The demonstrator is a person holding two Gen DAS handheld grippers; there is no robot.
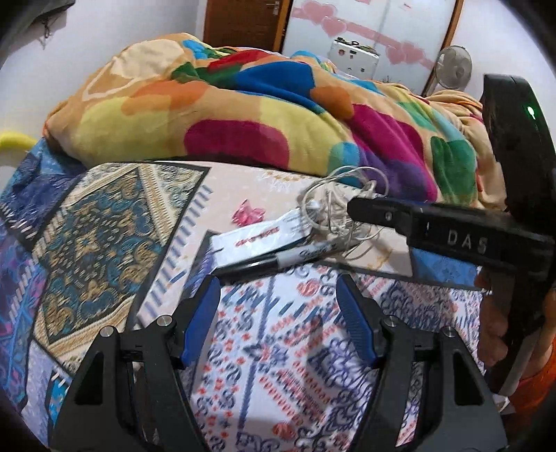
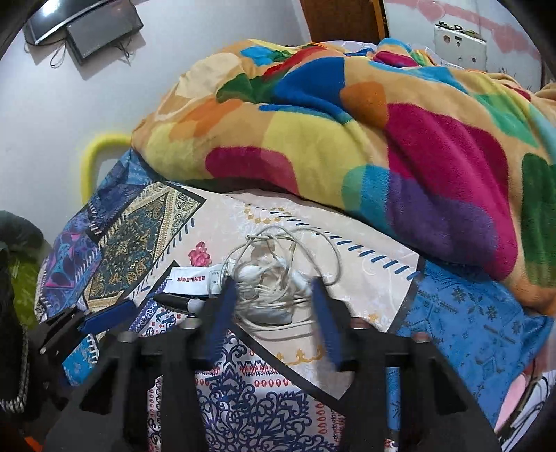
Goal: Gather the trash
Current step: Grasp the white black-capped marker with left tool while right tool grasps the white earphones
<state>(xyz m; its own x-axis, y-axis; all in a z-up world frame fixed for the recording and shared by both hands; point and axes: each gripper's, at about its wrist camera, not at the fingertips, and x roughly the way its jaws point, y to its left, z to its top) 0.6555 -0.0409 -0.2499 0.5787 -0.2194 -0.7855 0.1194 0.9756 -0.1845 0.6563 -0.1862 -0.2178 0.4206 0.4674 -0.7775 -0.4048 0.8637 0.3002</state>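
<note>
A tangle of white earphones point(image 2: 274, 281) lies on the patterned bedsheet point(image 2: 469, 313). My right gripper point(image 2: 274, 306) points down at it, its blurred blue pads point(image 2: 222, 313) standing apart on either side of the tangle, with loose cords reaching them. To the left lie a white printed paper packet point(image 1: 257, 240), a black marker point(image 1: 278, 259) and a crumpled pink wrapper point(image 1: 248, 214). My left gripper point(image 1: 279, 309) hangs open and empty just short of the marker. In the left wrist view the right gripper point(image 1: 351, 208) comes in from the right over the earphones point(image 1: 333, 212).
A thick multicoloured blanket point(image 1: 278, 114) is piled right behind the items. A hand point(image 1: 497, 323) with an orange sleeve holds the right gripper's handle. A yellow padded bar point(image 2: 93, 156) marks the bed's left end. A screen point(image 2: 100, 31) hangs on the wall, and a fan point(image 1: 453, 66) stands far right.
</note>
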